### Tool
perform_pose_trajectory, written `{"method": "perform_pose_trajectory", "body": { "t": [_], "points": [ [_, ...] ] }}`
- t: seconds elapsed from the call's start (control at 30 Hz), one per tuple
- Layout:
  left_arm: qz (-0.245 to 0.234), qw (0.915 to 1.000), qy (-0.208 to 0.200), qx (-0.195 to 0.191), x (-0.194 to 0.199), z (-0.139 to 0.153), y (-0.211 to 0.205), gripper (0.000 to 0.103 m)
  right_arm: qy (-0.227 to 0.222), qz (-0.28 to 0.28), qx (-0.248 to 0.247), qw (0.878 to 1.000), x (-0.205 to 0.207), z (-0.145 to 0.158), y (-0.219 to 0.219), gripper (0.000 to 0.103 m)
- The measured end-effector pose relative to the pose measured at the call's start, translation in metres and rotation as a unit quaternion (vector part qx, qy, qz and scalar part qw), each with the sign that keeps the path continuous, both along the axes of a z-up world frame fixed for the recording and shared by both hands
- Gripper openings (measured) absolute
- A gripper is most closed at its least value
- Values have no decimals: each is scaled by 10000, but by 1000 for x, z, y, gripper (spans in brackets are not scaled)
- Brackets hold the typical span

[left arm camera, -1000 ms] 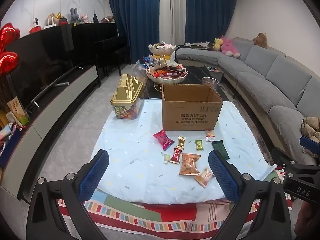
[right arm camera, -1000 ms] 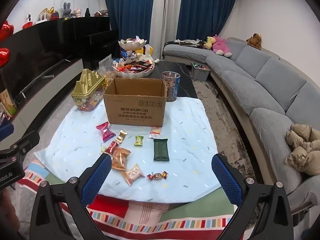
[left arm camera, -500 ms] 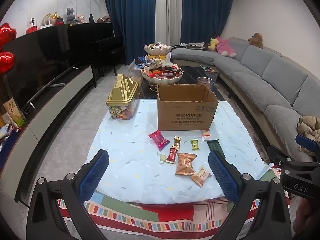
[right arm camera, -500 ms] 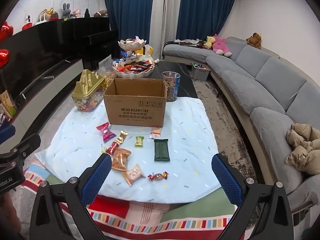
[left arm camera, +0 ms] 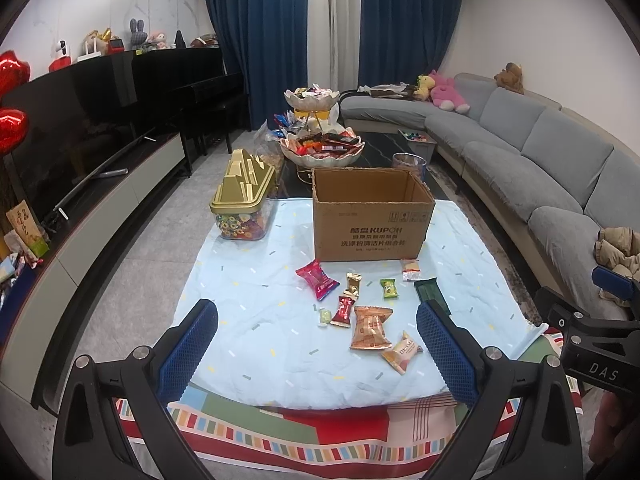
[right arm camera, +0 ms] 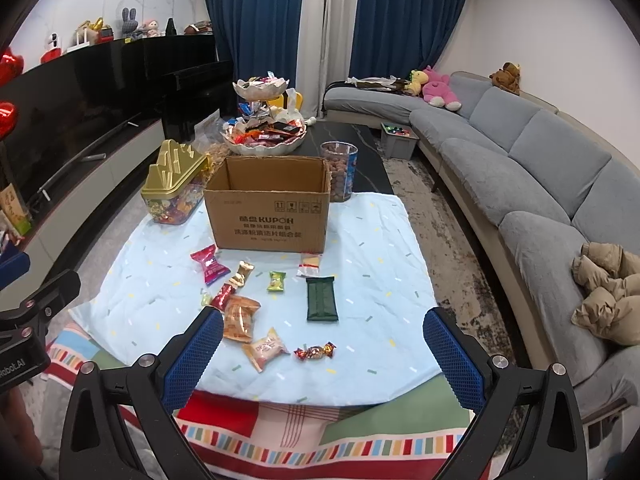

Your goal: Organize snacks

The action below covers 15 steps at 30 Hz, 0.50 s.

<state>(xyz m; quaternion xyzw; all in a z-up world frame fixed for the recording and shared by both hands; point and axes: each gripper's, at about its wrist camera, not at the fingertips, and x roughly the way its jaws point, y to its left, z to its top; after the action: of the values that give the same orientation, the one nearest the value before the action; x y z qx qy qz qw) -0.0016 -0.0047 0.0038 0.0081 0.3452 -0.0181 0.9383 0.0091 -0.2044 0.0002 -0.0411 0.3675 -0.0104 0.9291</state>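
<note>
Several wrapped snacks lie on a light blue cloth [left arm camera: 248,292] before an open cardboard box [left arm camera: 372,216]: a red pack [left arm camera: 317,279], an orange bag [left arm camera: 371,327], a dark green pack [right arm camera: 321,298], a twisted candy [right arm camera: 315,351]. The box also shows in the right wrist view [right arm camera: 269,216]. My left gripper [left arm camera: 318,346] is open and empty, held back from the cloth's near edge. My right gripper [right arm camera: 323,354] is open and empty, near the candy in view.
A gold-lidded candy tub [left arm camera: 243,204] stands left of the box. A bowl of snacks [left arm camera: 322,150] and a clear jar [right arm camera: 339,176] stand behind it. A grey sofa [right arm camera: 532,184] runs along the right, a black TV unit [left arm camera: 100,128] along the left.
Both grippers have drifted slightly; the table scene has shifted a little in each view. Nothing was picked up or moved.
</note>
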Motion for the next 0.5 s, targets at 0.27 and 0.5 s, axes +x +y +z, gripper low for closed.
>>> {"method": "perform_pose_trajectory", "body": {
  "t": [0.27,0.5],
  "points": [
    [5,10000,-4,4,0,-1,0,101,16,-9,-6,10000,2,-2,0,101],
    [8,10000,-6,14,0,-1,-1,101,22,-11,-2,10000,3,-2,-1,101]
  ]
}}
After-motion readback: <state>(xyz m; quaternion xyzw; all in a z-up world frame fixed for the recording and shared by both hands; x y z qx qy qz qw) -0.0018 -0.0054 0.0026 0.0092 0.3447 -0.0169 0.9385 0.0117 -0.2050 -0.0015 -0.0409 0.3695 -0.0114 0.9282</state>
